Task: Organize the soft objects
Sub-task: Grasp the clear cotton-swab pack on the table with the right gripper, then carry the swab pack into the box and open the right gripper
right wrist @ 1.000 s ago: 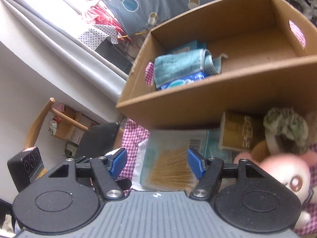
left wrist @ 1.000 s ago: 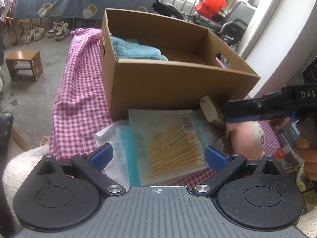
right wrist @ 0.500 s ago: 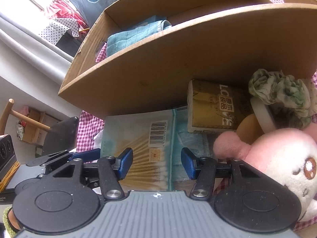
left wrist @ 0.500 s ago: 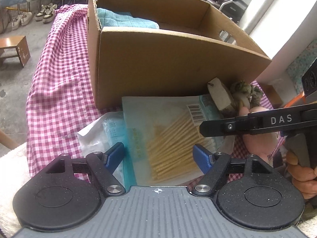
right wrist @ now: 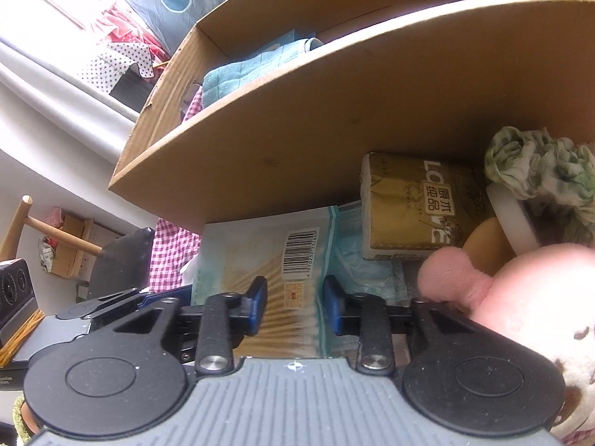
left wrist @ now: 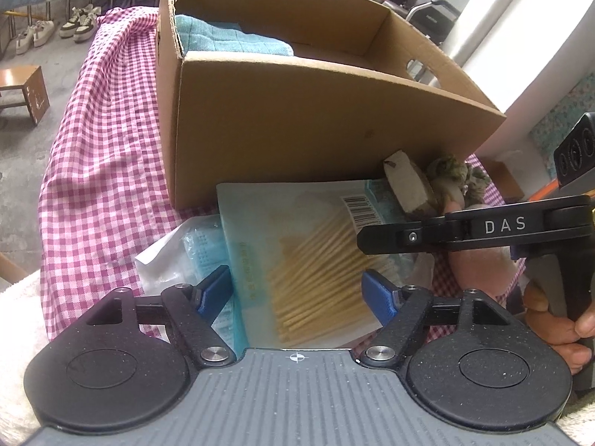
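Below both grippers: flat packet of cotton swabs [left wrist: 308,260] on the checked cloth [left wrist: 108,156], its far edge against the cardboard box [left wrist: 316,122]. Left gripper [left wrist: 297,295] spread wide over the packet, pads clear of it. Right gripper [right wrist: 293,306] has just been narrowing, packet's barcode end between its pads; contact not discernible. Pink plush toy [right wrist: 520,290] just right. Teal towel [left wrist: 227,39] inside box.

Pink plush toy [right wrist: 531,297] cut off at right edge (face half-seen); tissue pack [right wrist: 416,215] partly hidden.
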